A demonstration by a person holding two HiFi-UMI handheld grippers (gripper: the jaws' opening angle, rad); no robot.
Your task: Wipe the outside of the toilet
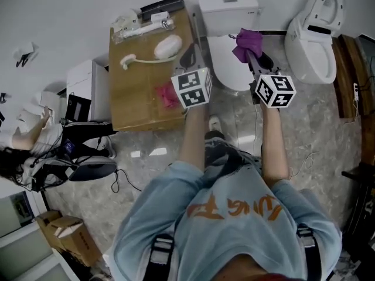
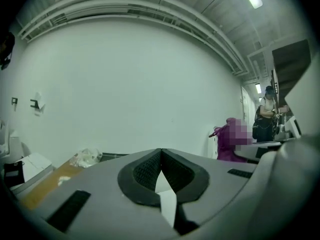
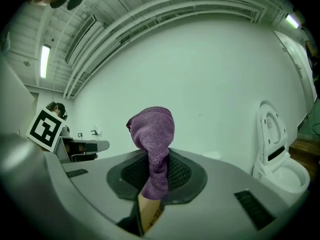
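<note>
Head view: the right gripper (image 1: 255, 57) carries a purple cloth (image 1: 247, 42) over the toilet (image 1: 227, 69), just in front of its tank (image 1: 228, 7), probably poised to start wiping. The left gripper (image 1: 188, 56) hangs between the toilet and a box (image 1: 140, 92), seemingly kept out of the way. The cloth and the grippers hide part of the toilet's rim, and its base is not visible.

Left gripper view: the jaws are together with nothing between them. The cloth (image 2: 227, 141) at the right is half under a mosaic patch. The toilet is out of frame.

Right gripper view: the jaws are clamped on the cloth (image 3: 152, 139), which bunches above them. A second toilet (image 3: 277, 154) stands to the right with its lid raised. The toilet to be wiped is not in view.
</note>
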